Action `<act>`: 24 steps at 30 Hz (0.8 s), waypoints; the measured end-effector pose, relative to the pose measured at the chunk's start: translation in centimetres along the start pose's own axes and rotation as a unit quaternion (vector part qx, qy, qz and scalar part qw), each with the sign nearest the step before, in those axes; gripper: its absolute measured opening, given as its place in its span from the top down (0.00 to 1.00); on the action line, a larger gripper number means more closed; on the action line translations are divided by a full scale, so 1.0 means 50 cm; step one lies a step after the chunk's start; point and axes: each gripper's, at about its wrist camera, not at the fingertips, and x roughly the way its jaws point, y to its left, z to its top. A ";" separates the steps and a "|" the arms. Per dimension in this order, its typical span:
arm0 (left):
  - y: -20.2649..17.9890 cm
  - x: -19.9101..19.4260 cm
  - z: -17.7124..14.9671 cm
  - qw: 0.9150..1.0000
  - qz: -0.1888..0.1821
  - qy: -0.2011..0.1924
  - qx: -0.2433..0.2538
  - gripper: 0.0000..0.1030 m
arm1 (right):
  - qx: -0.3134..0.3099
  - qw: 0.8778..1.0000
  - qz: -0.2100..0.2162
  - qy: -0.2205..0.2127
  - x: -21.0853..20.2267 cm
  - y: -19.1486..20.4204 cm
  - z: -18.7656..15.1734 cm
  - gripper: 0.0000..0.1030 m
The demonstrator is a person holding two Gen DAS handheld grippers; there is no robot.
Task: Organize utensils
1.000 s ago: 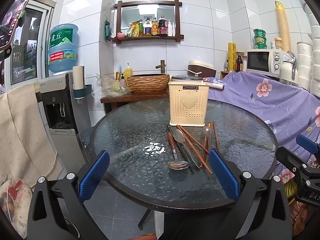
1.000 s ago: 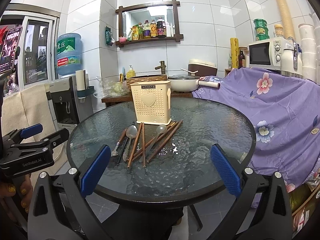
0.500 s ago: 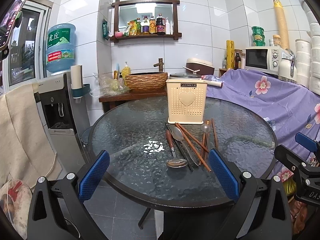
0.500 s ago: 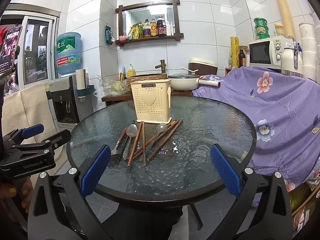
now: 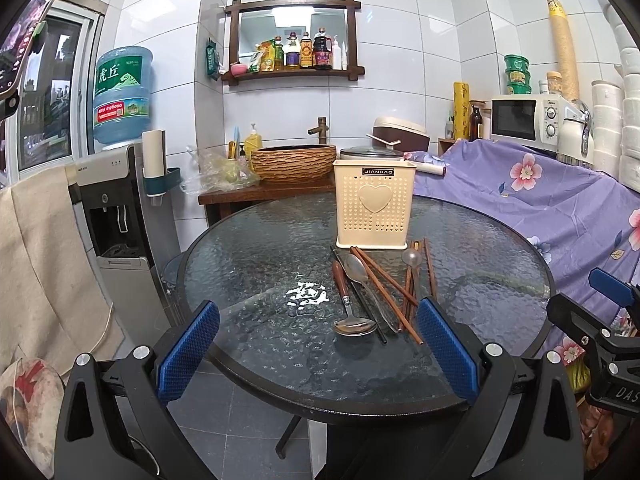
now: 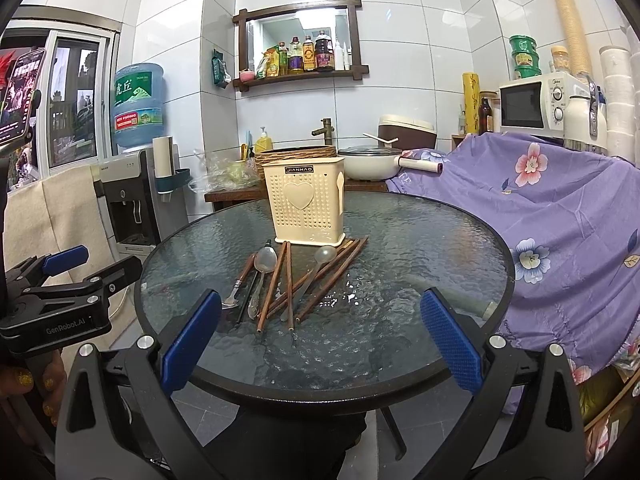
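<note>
A cream utensil holder (image 5: pixel 374 205) with a heart on its front stands upright on the round glass table (image 5: pixel 248 264); it also shows in the right wrist view (image 6: pixel 306 204). In front of it lie several brown chopsticks (image 5: pixel 386 280), a wooden-handled metal spoon (image 5: pixel 348 304) and other spoons, also seen in the right wrist view as chopsticks (image 6: pixel 316 280) and spoon (image 6: pixel 264 262). My left gripper (image 5: pixel 318 356) is open and empty at the table's near edge. My right gripper (image 6: pixel 320 344) is open and empty at the near edge too.
A purple flowered cloth (image 6: pixel 560 216) covers furniture on the right. A water dispenser (image 5: pixel 116 200) stands at the left. A wooden counter behind the table holds a woven basin (image 5: pixel 294 162) and a pot (image 6: pixel 370 162). A microwave (image 6: pixel 532 106) sits at the back right.
Both grippers have shifted very slightly; the view of the table is almost unchanged. Nothing on the table has moved.
</note>
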 end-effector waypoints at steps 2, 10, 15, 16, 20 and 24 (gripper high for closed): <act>0.000 0.000 0.000 1.000 0.000 0.001 0.000 0.06 | -0.001 1.000 -0.001 -0.001 0.000 0.001 0.000 0.05; 0.001 0.005 0.000 1.000 -0.004 0.006 0.001 0.06 | 0.000 1.000 0.000 0.001 0.000 0.002 -0.001 0.05; 0.003 0.009 0.001 1.000 -0.006 0.009 0.000 0.06 | -0.001 1.000 0.001 0.005 0.004 0.002 -0.002 0.05; 0.003 0.010 0.001 1.000 -0.007 0.010 0.000 0.06 | -0.002 1.000 0.001 0.006 0.005 0.003 -0.002 0.05; 0.003 0.019 0.000 1.000 -0.007 0.014 0.005 0.06 | -0.004 1.000 0.002 0.011 0.013 0.003 -0.003 0.05; 0.006 0.034 0.000 1.000 -0.008 0.019 0.007 0.06 | -0.015 1.000 -0.001 0.018 0.029 0.005 0.001 0.05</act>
